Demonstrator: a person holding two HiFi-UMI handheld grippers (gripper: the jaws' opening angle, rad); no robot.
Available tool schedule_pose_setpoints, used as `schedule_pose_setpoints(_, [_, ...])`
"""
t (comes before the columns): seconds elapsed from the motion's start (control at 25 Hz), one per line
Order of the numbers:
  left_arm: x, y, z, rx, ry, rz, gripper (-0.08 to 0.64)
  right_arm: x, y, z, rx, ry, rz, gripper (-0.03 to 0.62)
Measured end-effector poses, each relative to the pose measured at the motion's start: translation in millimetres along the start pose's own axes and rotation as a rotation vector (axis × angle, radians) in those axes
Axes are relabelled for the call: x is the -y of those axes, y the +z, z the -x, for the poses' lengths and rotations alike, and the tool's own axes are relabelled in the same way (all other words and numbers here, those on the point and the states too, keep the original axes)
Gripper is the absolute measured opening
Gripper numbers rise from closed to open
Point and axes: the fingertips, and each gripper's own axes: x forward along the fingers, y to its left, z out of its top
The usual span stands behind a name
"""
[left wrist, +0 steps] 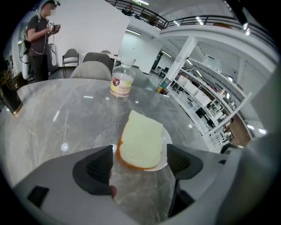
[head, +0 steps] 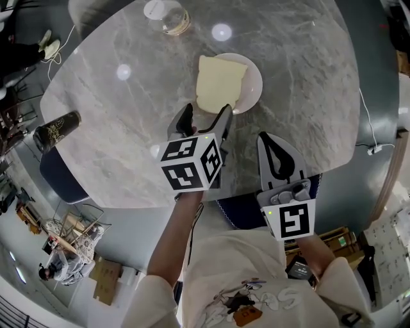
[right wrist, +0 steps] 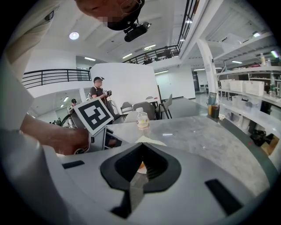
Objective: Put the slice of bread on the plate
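Observation:
A pale slice of bread (head: 220, 82) lies flat on the small white plate (head: 253, 82) in the middle of the grey marble table, overhanging the plate's left rim. My left gripper (head: 205, 120) stands open just in front of it, tilted down. In the left gripper view the bread (left wrist: 141, 140) and the plate (left wrist: 166, 137) sit just past my dark pads (left wrist: 99, 165), which do not touch it. Nothing is held. My right gripper (head: 265, 139) rests shut and empty at the table's near edge, right of the left one; its jaws (right wrist: 141, 147) meet at the tips.
A clear plastic bottle (head: 168, 16) stands at the table's far side, also in the left gripper view as the bottle (left wrist: 121, 79). A dark can (head: 56, 130) stands near the left edge. Chairs ring the table (head: 307, 70). A person (left wrist: 41, 39) stands beyond it.

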Motion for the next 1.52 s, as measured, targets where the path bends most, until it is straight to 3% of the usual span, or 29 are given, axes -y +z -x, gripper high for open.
schedule_pose_setpoints(0.36, [3.0, 12.4, 25.0, 0.067, -0.043, 0.012, 0.356, -4.2, 2.8, 4.9, 0.020, -0.033, 0.031, 0.005])
schedule_pose_setpoints(0.72, [7.3, 0.9, 63.6, 0.102, -0.025, -0.060, 0.160, -22.5, 16.0, 19.3, 0.074, -0.057, 0.084, 0.003])
schedule_pose_setpoints(0.92, [12.8, -12.5, 85.9, 0.098, 0.004, -0.170, 0.009, -39.1, 21.8, 33.1, 0.096, -0.070, 0.098, 0.005])
schedule_pose_setpoints(1.12, [22.0, -22.1, 116.3, 0.134, -0.025, -0.219, 0.009, -54.9, 29.4, 53.2, 0.127, -0.096, 0.122, 0.005])
schedule_pose_setpoints(1.28, [29.6, -30.4, 145.5, 0.167, -0.100, -0.216, 0.009, -72.8, 35.6, 68.0, 0.152, -0.106, 0.149, 0.005])
schedule_pose_setpoints(1.52, [31.2, -36.8, 209.0, 0.263, -0.124, -0.268, 0.009, -107.3, 57.0, 98.9, 0.208, -0.115, 0.174, 0.004])
